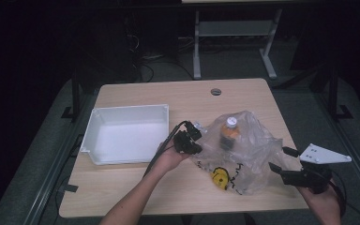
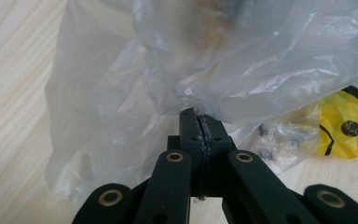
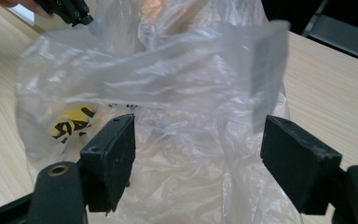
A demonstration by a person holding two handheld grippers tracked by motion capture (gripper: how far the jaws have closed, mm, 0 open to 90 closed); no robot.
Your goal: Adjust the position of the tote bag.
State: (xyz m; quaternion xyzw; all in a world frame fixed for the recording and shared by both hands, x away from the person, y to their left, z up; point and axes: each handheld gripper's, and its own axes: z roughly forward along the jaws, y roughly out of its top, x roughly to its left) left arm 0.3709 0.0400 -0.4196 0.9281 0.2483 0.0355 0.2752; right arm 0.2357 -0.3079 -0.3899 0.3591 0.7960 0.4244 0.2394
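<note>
The left gripper is pressed together on a fold of the clear plastic bag; in the left gripper view the film is pinched at the tips of the two jaws, which meet flat. The bag lies just ahead of this gripper on the surface, crumpled, with a yellow printed patch on its near side. Inside it stands a bottle with an orange body and a pale cap, just beyond the pinch point.

The right gripper is spread wide. In the right gripper view its two pads flank a loose flap of the bag without touching it; the flap hangs slightly ahead of and above the jaws. The left gripper appears at the far side of the bag from this view.

The step in hand appears to be taking a second hold on the bag so that its mouth can be opened. To do it well:

- Keep the left pinch firm and steady; thin film slips easily.
- Advance the right gripper until a single layer of the flap lies between the pads, then close.
- Avoid catching both walls together, since that would hold the mouth closed.
- Pull the two holds apart gently, so the bottle does not topple.

A white tray sits beyond the back of the left gripper, apart from the bag.
</note>
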